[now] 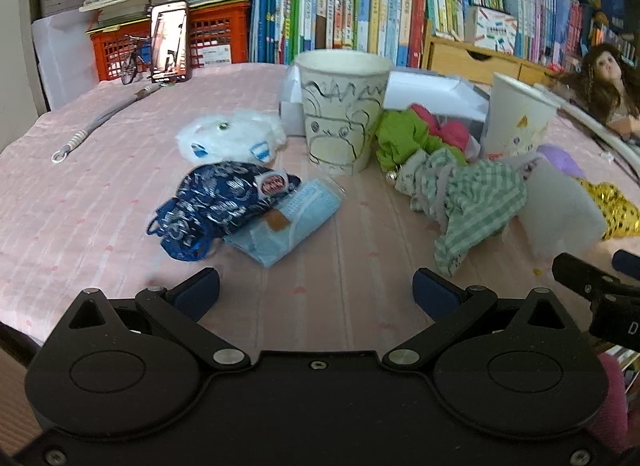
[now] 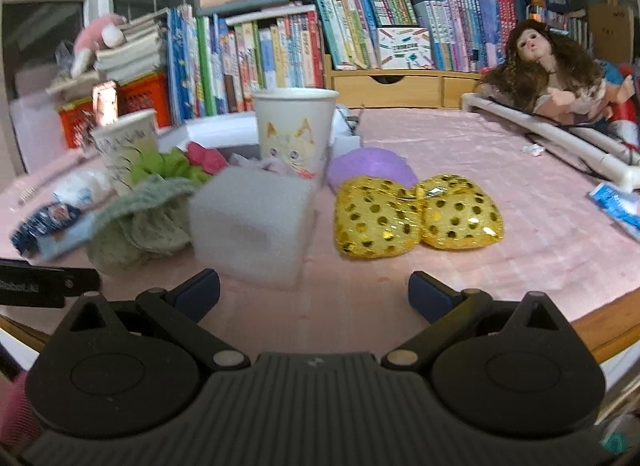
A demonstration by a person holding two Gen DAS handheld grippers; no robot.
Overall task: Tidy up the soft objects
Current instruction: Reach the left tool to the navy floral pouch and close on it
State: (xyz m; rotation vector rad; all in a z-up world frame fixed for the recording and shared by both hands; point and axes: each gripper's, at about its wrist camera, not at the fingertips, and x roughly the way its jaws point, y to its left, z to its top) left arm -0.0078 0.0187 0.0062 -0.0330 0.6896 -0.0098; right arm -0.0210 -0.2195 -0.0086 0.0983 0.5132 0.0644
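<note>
Left gripper (image 1: 316, 290) jaws apart over pink counter (image 1: 80, 193), right gripper (image 2: 314, 292) jaws apart, empty, near white foam block (image 2: 250, 225), gold sequin bow (image 2: 418, 215) beside it, blurred green gingham cloth (image 2: 140, 217) possibly touching the block

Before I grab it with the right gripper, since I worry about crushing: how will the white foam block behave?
The white foam block looks porous, so probably light and squashy. The open right gripper likely dents it. Its flat base on the pink tablecloth suggests sliding, not rolling.
</note>
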